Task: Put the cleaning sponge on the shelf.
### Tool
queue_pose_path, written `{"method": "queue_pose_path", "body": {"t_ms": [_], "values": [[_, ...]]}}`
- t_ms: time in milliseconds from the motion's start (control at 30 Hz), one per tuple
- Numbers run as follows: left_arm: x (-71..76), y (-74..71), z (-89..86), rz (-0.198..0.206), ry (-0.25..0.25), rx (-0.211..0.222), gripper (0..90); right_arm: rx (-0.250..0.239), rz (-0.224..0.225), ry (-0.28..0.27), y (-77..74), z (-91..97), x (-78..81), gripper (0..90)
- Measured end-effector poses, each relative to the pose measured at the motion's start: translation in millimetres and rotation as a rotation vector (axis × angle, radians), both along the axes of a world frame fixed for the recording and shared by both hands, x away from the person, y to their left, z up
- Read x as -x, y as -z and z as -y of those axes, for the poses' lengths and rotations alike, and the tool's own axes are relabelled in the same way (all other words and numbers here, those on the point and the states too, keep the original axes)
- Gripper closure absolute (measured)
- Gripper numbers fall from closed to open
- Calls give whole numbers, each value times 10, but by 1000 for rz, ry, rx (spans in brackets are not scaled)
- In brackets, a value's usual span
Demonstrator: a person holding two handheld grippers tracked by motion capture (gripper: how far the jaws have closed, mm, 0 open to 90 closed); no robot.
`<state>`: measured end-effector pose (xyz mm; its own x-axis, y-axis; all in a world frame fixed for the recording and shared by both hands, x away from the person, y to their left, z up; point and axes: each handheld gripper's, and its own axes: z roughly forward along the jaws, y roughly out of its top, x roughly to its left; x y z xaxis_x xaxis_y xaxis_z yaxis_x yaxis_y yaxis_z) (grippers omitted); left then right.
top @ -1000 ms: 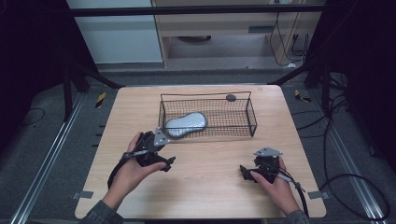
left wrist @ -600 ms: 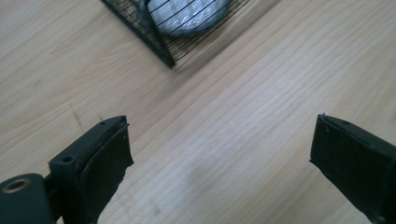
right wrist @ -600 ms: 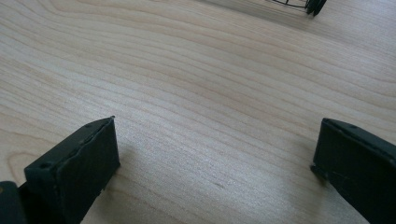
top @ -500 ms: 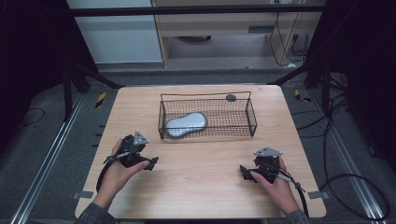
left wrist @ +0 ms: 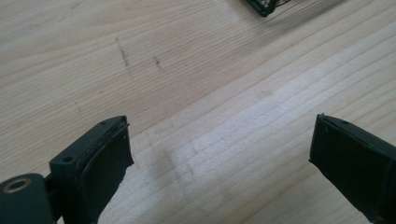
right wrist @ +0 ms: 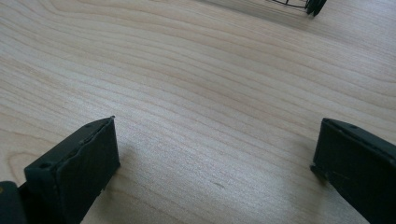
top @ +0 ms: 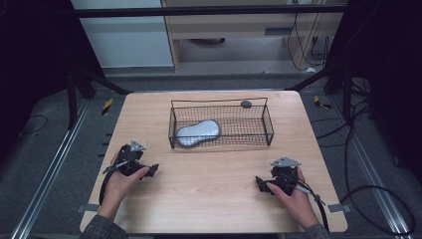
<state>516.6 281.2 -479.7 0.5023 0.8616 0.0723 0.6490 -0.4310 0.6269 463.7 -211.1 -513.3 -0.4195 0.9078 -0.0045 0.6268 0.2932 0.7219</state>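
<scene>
Two hand-held tools rest low on a pale wooden bench [top: 214, 184], each with its jaws spread wide and nothing between them. The left tool [top: 153, 171] sits near the bench's left edge, gripped by the person's left hand [top: 119, 183]; in the left gripper view its black pads [left wrist: 109, 161] frame bare wood marked by a few faint dark scuffs. The right tool [top: 259, 182] lies toward the front right, held by the right hand [top: 293, 191], and its own view shows clean wood grain between the pads [right wrist: 88, 161]. Well beyond both tools, a black wire basket [top: 271, 130] stands at the middle of the bench. A grey-blue, peanut-shaped object [top: 198, 132] lies flat inside the basket's left half. A small dark round thing [top: 246, 104] sits at the basket's far rim.
</scene>
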Motion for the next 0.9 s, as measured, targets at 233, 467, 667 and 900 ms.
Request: {"method": "queue_pose_path", "body": {"t_ms": [233,467,667,900], "values": [[-54,74,-66,3,-29,33,45,0,0,0,0,0,-1,4],[-100,178,-105,0,-61,94,38,0,0,0,0,0,-1,4],[-110,212,-140,12,-86,122,27,-2,-1,0,-1,-2,-1,4],[-84,278,-171,79,-89,99,13,-3,-1,2,0,-4,0,4]]}}
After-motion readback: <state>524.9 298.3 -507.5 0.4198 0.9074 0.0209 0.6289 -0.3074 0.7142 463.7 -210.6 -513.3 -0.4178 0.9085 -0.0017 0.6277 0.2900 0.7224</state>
